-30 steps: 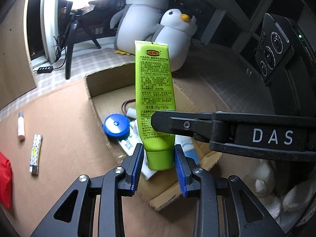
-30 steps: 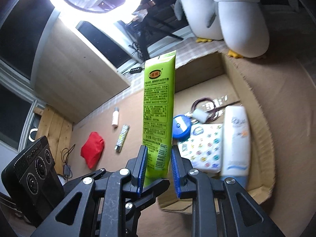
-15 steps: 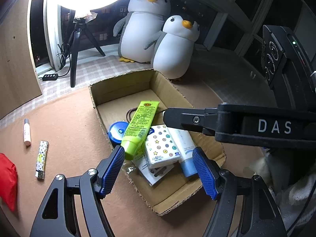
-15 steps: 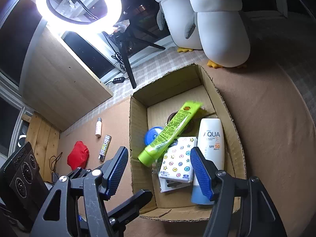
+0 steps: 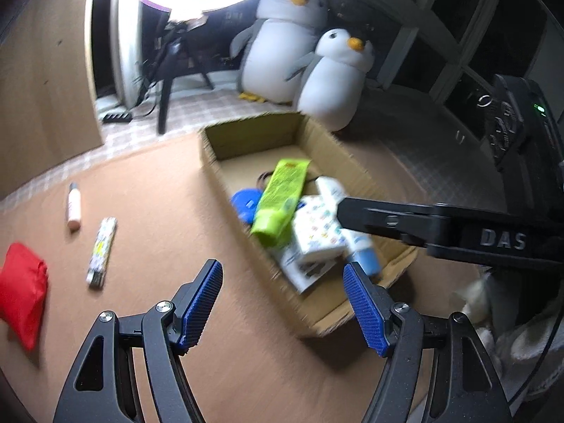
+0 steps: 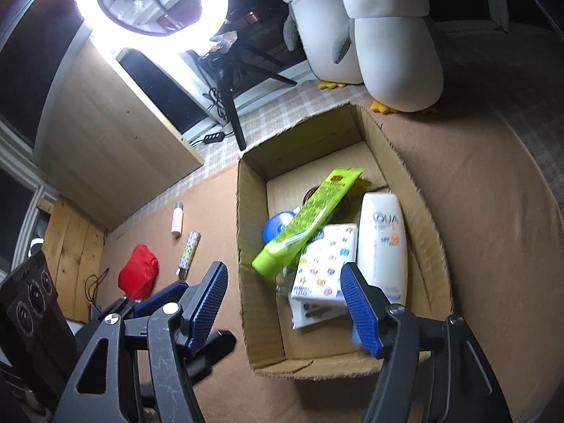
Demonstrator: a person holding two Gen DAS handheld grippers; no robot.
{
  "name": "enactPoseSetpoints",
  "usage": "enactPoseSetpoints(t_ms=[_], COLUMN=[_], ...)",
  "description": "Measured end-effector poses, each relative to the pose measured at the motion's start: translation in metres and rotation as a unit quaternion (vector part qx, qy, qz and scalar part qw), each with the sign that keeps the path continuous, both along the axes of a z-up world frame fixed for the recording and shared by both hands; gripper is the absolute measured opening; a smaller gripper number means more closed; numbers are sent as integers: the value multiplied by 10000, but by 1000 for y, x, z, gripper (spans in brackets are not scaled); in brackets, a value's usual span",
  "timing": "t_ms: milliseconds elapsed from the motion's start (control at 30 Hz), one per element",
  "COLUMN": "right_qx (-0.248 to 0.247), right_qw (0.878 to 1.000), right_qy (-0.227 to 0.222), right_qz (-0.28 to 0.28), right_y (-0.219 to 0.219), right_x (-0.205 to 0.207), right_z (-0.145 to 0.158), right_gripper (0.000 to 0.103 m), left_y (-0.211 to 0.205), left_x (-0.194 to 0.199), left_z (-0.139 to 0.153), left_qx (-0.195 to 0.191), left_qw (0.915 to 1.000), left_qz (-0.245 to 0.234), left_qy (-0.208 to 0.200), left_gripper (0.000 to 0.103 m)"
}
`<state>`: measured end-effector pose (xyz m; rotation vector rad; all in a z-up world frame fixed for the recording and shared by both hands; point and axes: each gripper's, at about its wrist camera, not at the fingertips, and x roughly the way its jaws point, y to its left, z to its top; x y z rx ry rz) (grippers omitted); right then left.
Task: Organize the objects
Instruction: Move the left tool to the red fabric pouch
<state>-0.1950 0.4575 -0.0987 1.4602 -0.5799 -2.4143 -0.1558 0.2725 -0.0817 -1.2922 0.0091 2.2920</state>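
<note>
The green tube (image 6: 310, 222) lies slanted in the cardboard box (image 6: 243, 246), cap toward seven o'clock, resting on the blue disc (image 6: 276, 227) and patterned packet (image 6: 328, 261) (sunscreen bottle (image 6: 382, 243) at its three o'clock). Left gripper (image 5: 282, 303) and right gripper (image 6: 283, 303) have just spread apart, holding nothing.

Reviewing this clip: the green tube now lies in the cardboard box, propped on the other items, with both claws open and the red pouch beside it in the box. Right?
Not quite. The red pouch is not in the cardboard box; it lies outside on the brown surface, as the right wrist view shows. The green tube does lie in the box, propped on other items, and the left claw and right claw are open.
</note>
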Motion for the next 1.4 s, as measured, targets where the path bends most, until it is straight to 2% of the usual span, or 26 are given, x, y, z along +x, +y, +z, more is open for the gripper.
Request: enactPoseSetpoints(t_ms=[333,533,667,967,1167,1400], right_qx=[188,173,302,446,422,495], right_qw=[9992,9985,9970,9926,9915,9919], right_qy=[126,111,329,722,673,540], right_qz=[332,501,625,869,1034,1036], right_y=[-38,-59,-75,-102,-115,-121], right_x=[44,60,71,89,99,104], right_z=[-16,-26,-22,-4,-7,-11], right_gripper=[65,65,69,69,69,69], left_y=[-89,-149,-175,-197,-224,-277], left_x=[24,36,40,36,24,-8], left_z=[-33,-52,-59,-51,-37,-21], left_qx=[-221,-242,-283,-217,-103,-91], left_qw=[9966,9906,9873,9851,9813,9718], left_qz=[682,1208,1420,1620,1881,2343], left_qy=[-404,-598,-651,-539,-398,-264], left_gripper=[74,74,74,74,74,74])
